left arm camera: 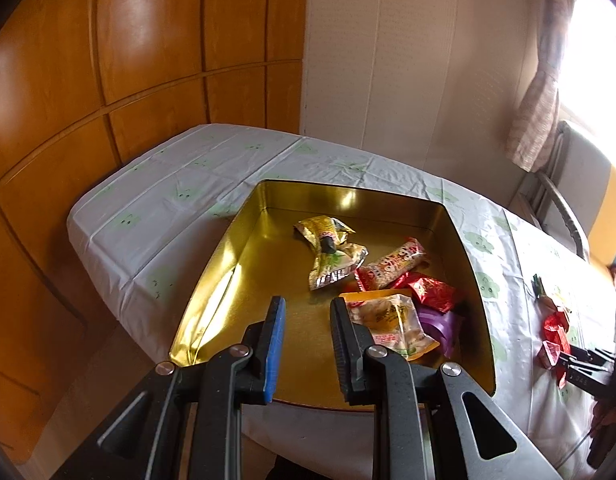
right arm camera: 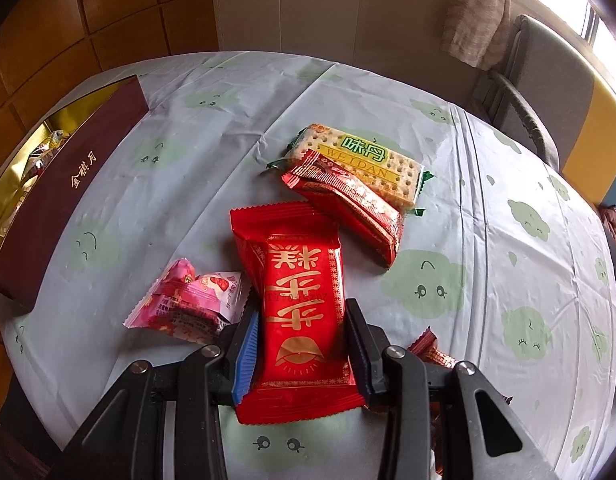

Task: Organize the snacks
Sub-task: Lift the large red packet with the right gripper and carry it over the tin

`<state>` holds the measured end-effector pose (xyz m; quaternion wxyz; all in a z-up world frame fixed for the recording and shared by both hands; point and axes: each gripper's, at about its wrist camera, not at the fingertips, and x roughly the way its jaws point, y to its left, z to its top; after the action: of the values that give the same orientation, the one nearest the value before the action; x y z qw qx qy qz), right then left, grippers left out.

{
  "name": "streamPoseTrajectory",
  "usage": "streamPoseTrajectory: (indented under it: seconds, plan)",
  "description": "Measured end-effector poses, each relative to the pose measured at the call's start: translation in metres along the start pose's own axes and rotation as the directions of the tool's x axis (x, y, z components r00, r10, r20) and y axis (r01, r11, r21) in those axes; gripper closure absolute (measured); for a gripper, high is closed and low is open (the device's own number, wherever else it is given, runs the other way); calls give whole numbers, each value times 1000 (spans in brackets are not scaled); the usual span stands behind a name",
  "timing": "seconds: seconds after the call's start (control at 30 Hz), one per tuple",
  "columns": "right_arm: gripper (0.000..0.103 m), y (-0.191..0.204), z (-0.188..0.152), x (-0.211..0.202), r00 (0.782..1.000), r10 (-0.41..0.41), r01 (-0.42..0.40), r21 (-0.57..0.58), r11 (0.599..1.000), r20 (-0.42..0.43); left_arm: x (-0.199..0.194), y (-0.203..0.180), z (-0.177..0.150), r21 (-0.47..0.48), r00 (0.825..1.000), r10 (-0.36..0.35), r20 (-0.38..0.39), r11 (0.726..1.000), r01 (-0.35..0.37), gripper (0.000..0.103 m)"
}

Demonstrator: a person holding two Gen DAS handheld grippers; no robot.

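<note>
A gold-lined tin box (left arm camera: pixel 243 264) stands on the table and holds several snack packets, among them a yellow packet (left arm camera: pixel 332 252) and a clear-and-orange packet (left arm camera: pixel 392 320). My left gripper (left arm camera: pixel 305 316) is open and empty above the box's near part. My right gripper (right arm camera: pixel 303 332) is shut on a big red packet with gold letters (right arm camera: pixel 299 300), at the table. A pink packet (right arm camera: pixel 187 300), a red bar (right arm camera: pixel 348 204) and a green-and-yellow cracker pack (right arm camera: pixel 368 156) lie around it. The box's dark red side (right arm camera: pixel 63 196) shows at the left.
The table has a pale cloth with green faces (right arm camera: pixel 468 240). A chair (right arm camera: pixel 548 92) stands at the far right by a curtain and window. Wood panelling (left arm camera: pixel 107 80) is behind the table. Another red wrapper (right arm camera: pixel 432 350) lies by the right finger.
</note>
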<state>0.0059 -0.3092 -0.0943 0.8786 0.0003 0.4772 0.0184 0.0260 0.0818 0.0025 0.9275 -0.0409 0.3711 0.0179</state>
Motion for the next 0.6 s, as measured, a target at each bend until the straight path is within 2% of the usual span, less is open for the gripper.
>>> streamPoseTrajectory:
  seconds: [0.33, 0.6]
  plan:
    - [64, 2, 5, -2, 999, -49, 49, 36, 998, -2, -4, 14, -3, -26, 1000, 26, 8, 999, -26, 80]
    - [64, -3, 16, -27, 997, -54, 50, 78, 996, 50, -2, 26, -8, -47, 999, 41, -2, 998, -41, 80]
